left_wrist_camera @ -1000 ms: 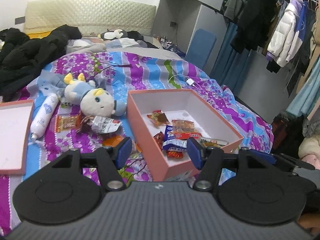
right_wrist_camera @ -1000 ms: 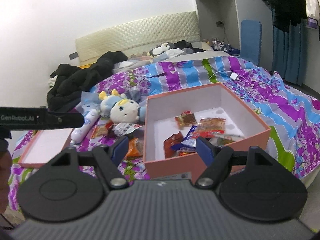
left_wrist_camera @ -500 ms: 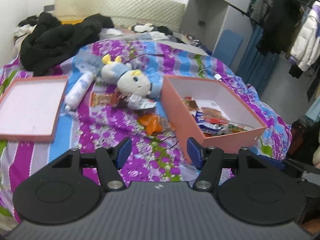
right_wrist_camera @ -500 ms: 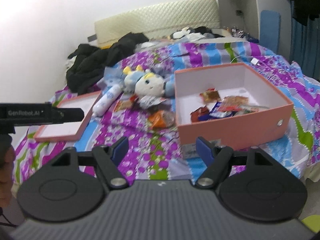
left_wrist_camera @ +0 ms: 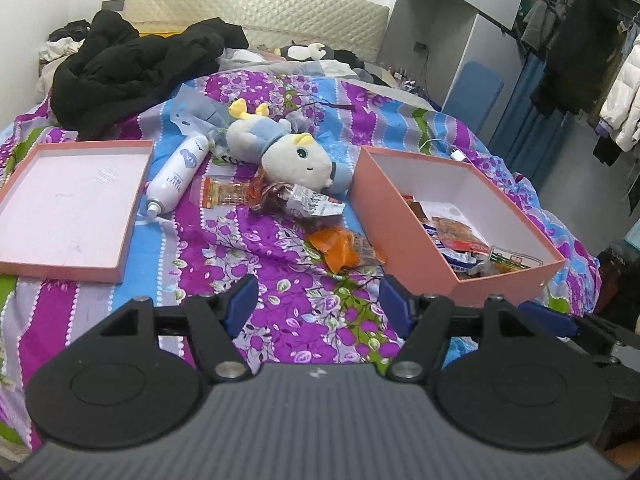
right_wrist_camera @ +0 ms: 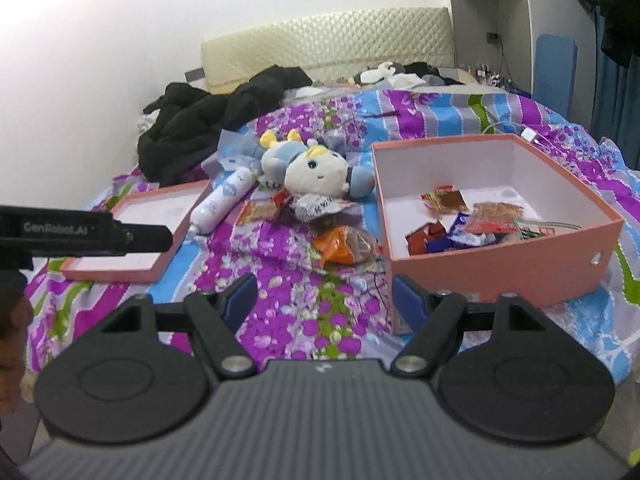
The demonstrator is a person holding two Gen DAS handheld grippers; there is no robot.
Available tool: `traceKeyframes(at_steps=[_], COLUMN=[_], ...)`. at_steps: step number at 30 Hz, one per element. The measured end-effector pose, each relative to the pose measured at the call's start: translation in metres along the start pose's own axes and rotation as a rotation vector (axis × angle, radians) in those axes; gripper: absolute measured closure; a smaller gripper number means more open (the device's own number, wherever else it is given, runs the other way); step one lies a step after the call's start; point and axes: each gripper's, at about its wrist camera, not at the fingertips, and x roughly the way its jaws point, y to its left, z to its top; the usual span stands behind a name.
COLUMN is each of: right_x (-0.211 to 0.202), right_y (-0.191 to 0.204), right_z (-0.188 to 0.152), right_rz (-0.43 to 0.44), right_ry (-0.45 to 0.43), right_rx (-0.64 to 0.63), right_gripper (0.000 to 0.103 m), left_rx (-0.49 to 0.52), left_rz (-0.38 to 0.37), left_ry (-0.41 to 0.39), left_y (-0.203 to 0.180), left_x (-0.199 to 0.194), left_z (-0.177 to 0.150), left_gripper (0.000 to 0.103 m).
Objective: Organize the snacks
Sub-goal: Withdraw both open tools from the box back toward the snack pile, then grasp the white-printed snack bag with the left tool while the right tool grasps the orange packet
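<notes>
Open pink box [left_wrist_camera: 404,216] on the floral bedspread [left_wrist_camera: 280,320], holding several snack packets [right_wrist_camera: 464,224]: a gold-and-red one near its back wall, a blue-and-white wrapper, red wrappers and a clear orange-filled packet. Loose snacks lay outside, just beside its left wall: an orange packet [left_wrist_camera: 340,246], a silver-and-dark packet [left_wrist_camera: 304,204] against the plush doll [left_wrist_camera: 296,156], and an orange clear-wrapped packet [left_wrist_camera: 224,194]. A white spray bottle [left_wrist_camera: 178,174] lay between these and the shallow pink lid [left_wrist_camera: 68,208], which lay inside-up, well apart from the box, with nothing in it. Left gripper [left_wrist_camera: 318,302] had just been opening, jaws wide over bare bedspread, nothing between them. Right gripper [right_wrist_camera: 324,298] likewise stood wide and held nothing
</notes>
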Motion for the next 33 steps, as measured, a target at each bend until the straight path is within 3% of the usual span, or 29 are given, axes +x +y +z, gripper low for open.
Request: traceKeyframes(at_steps=[7, 20, 26, 33], right_x=[0.031, 0.115, 0.160, 0.217], right_y=[0.021, 0.050, 0.053, 0.047], right_z=[0.000, -0.010, -0.009, -0.006], right_rz=[0.010, -0.010, -0.062, -0.165], right_ry=[-0.034, -0.021, -0.007, 0.052], right_rx=[-0.066, -0.150, -0.175, -0.248], right_gripper=[0.028, 0.028, 0.029, 0.029], left_rx=[-0.006, 0.103, 0.165, 0.150], left_rz=[-0.005, 0.022, 0.024, 0.001], left_ry=[0.012, 0.075, 0.083, 0.110], left_y=[0.020, 0.049, 0.056, 0.064], left_x=[0.043, 0.161, 0.204, 0.266], left_z=[0.015, 0.053, 0.073, 0.089], left_gripper=[0.031, 0.031, 0.031, 0.031])
